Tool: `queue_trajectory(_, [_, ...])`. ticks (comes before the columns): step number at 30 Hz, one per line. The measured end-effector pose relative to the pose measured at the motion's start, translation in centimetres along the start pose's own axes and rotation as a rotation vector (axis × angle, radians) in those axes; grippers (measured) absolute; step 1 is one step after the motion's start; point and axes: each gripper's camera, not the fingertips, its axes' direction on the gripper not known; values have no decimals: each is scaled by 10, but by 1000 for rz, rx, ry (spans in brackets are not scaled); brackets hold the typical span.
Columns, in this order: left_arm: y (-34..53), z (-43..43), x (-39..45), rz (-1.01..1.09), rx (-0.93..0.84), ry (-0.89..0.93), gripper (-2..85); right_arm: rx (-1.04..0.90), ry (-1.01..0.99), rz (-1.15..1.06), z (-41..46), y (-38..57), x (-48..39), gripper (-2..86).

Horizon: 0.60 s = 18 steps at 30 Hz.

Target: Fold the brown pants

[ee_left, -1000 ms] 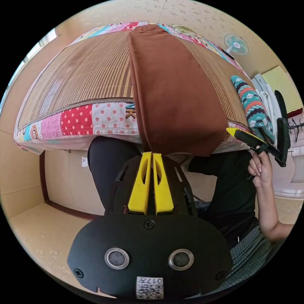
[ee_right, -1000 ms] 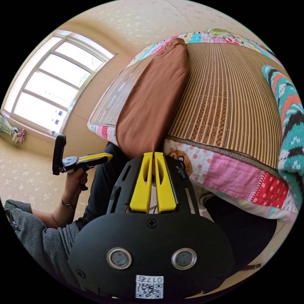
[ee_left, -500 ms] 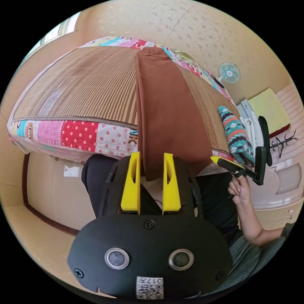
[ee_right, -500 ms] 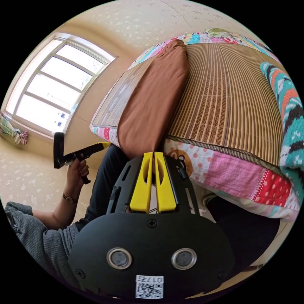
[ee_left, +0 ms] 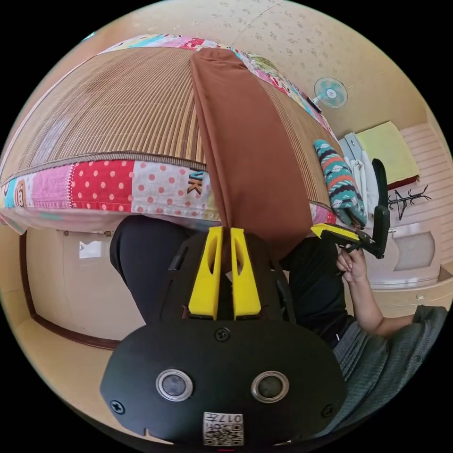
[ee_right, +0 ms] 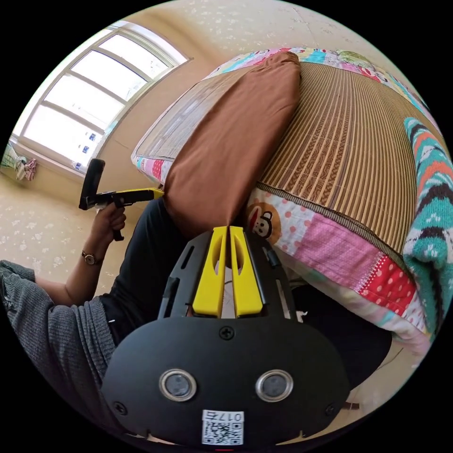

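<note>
Brown pants (ee_left: 250,141): folded lengthwise into 1 long strip, laid along a bamboo mat (ee_left: 118,108) on a bed with a patchwork quilt (ee_left: 108,184), near end hanging over the bed's edge toward the person. Left claw (ee_left: 225,231): yellow jaws closed on 1 corner of that hanging end. Right claw (ee_right: 225,230): jaws closed on the other corner. Paired corner grip judged to keep the end taut and square, likely for carrying it up over the strip as a crosswise fold. Patterned knit garment (ee_right: 432,198): well apart, at the mat's side.
</note>
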Motion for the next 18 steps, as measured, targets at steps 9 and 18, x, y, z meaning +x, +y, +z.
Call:
queue_trajectory(9, [-126,-3,-91,-58,113,292,193,185,-320,245,-44,-102,124,127])
queue_trajectory(18, [-228,28,-123,-141,21,305,64,5,-525,427,12,-205,171,65])
